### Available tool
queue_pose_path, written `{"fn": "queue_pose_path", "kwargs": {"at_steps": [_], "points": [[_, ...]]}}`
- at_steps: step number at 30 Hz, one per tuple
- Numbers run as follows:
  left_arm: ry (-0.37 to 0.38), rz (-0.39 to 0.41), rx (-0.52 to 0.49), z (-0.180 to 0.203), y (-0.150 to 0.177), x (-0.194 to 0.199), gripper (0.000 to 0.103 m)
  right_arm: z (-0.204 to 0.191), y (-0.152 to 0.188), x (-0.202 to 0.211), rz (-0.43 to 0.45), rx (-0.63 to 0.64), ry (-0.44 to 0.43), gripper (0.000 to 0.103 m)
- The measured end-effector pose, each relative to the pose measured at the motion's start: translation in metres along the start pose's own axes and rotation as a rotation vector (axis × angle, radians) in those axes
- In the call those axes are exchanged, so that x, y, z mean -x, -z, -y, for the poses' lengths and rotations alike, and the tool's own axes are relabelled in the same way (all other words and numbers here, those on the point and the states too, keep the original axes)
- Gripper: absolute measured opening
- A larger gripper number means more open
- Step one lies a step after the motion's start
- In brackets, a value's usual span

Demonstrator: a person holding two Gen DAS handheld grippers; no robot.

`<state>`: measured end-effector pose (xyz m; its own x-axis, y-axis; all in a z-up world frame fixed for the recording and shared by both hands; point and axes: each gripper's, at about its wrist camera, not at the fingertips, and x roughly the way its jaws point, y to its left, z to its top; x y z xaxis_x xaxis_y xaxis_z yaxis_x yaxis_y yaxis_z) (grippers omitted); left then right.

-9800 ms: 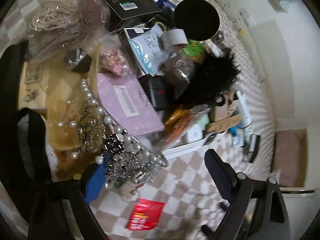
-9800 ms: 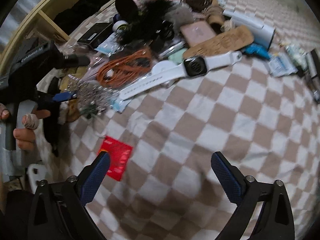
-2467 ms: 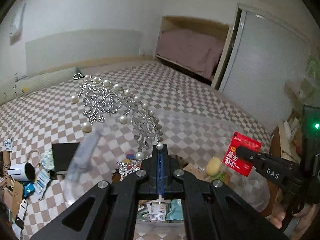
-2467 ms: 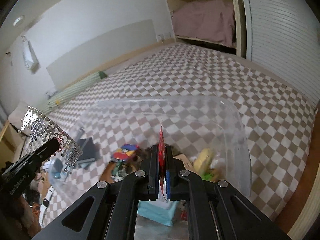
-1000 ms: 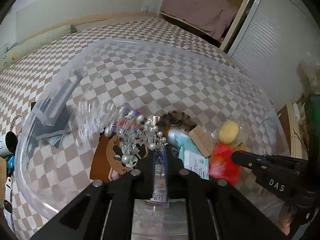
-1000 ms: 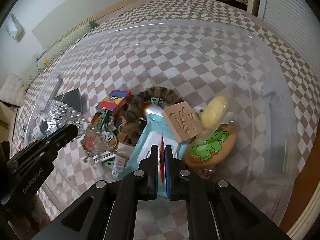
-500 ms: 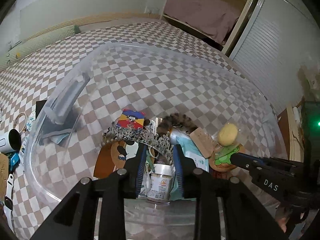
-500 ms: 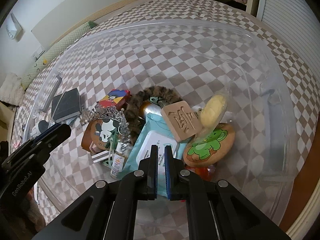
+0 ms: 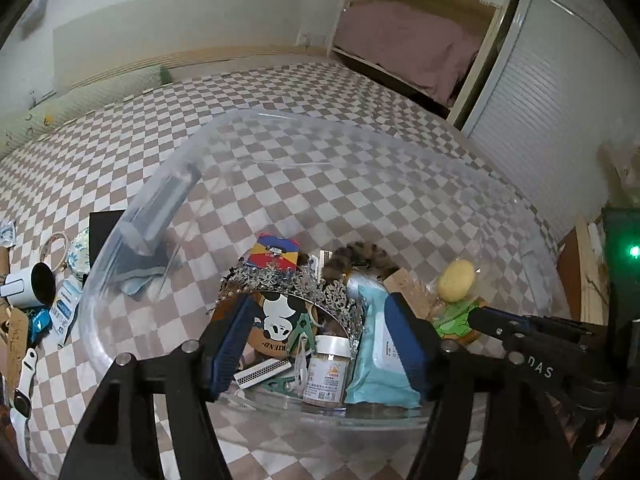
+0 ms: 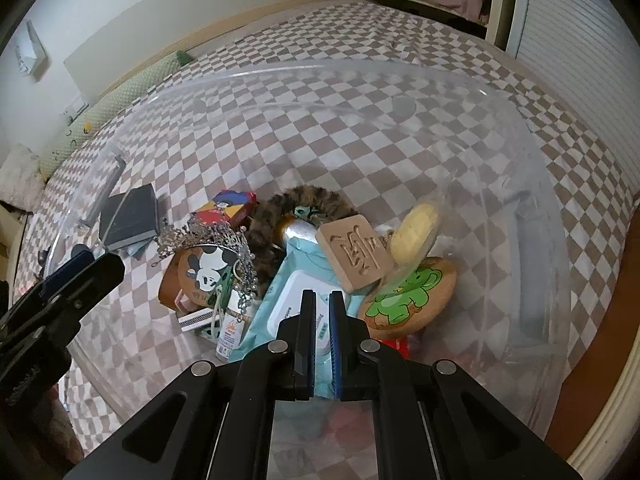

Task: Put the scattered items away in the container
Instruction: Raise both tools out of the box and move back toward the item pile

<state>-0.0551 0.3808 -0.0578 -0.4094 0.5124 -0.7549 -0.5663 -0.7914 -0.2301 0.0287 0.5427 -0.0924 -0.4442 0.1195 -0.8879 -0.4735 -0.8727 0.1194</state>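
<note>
A clear plastic container [image 9: 168, 184] [image 10: 536, 184] sits on the checkered bed. In it lie the silver tiara [image 9: 288, 280] [image 10: 216, 240], a panda coaster [image 9: 280, 320], a teal wipes pack [image 10: 292, 300], a wooden block [image 10: 354, 254] and a green frog coaster [image 10: 408, 300]. The red packet [image 10: 398, 344] lies at the container's bottom near the frog coaster. My left gripper [image 9: 320, 340] is open and empty above the tiara. My right gripper [image 10: 322, 340] is open by a narrow gap and empty above the wipes pack.
Left of the container on the bed lie a white cup [image 9: 28, 284], a black box [image 9: 104, 232], a white smartwatch [image 9: 22, 384] and small packets [image 9: 66, 300]. A wardrobe with a slatted door [image 9: 540, 120] stands at the right.
The left gripper let go of the tiara, which fell into the container, and its jaws opened wide. The right gripper released the red packet and opened slightly. Both pulled back a little.
</note>
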Motion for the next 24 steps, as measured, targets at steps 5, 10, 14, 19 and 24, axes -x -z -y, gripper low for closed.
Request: {"fn": "queue_pose_path", "kwargs": {"at_steps": [5,10,14,19,24], "points": [[-0.054,0.056,0.006,-0.011,-0.001,0.017,0.073,-0.007,0.001,0.011,0.085,0.029,0.056,0.006],[-0.1,0.112,0.003,-0.026,0.001,0.041,0.074,-0.011,-0.001,0.023,0.145,0.019,0.092,0.025],[-0.137,0.157,0.001,-0.038,0.002,0.06,0.074,-0.013,-0.001,0.035,0.221,0.008,0.127,0.09],[-0.182,0.213,-0.002,-0.052,0.004,0.083,0.074,-0.021,0.0,0.042,0.266,0.005,0.095,0.09],[-0.209,0.258,0.027,-0.072,0.01,0.105,0.074,-0.033,0.003,0.053,0.331,-0.002,0.045,0.093]]}}
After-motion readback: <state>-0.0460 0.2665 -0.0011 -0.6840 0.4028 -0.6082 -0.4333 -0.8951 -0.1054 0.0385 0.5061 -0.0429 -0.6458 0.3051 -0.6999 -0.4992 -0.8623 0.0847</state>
